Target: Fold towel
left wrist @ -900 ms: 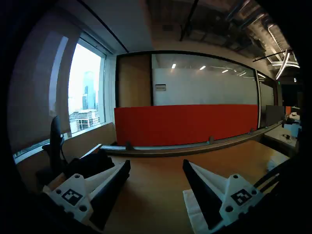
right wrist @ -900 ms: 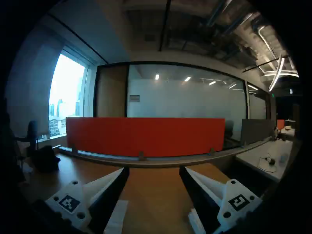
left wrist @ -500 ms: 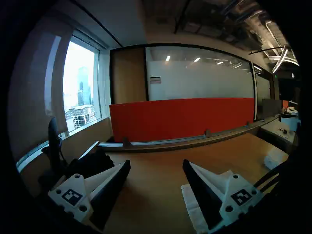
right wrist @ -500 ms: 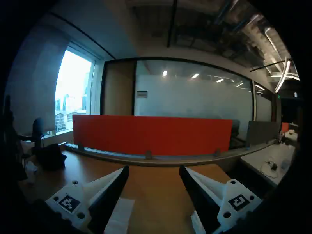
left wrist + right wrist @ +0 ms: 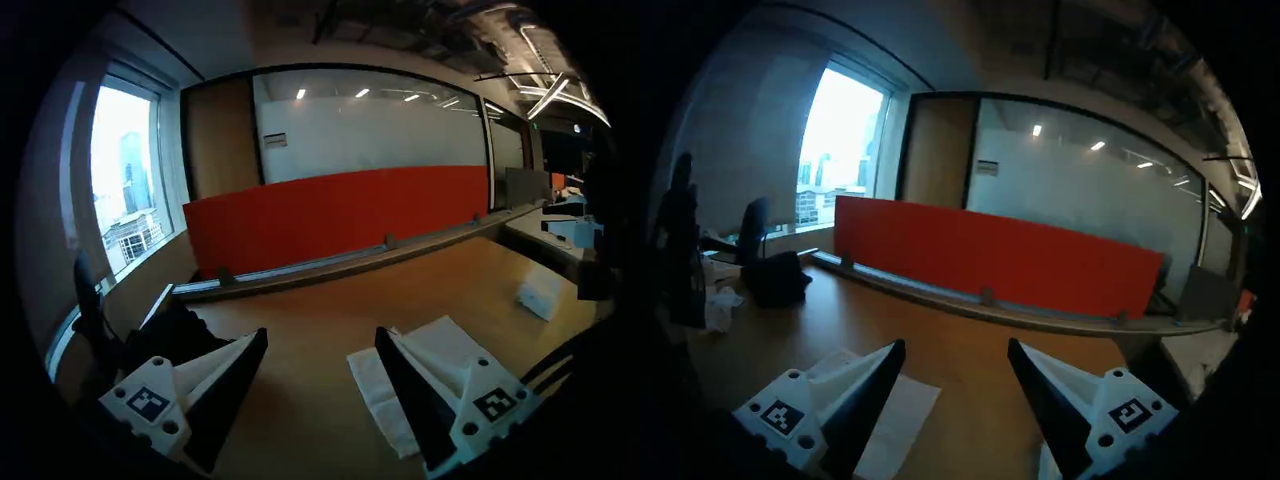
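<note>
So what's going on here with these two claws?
A person holds a claw in each hand over a wooden desk. The left claw and right claw are both open and empty, hovering above a white towel that lies flat on the desk. Nothing is gripped, so the fold looks not yet begun.

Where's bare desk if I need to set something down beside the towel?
Bare wood lies between the towel and the red divider, and between the towel and the black bag. Crowded: the bag's window corner, and near the small white item past the towel.
</note>
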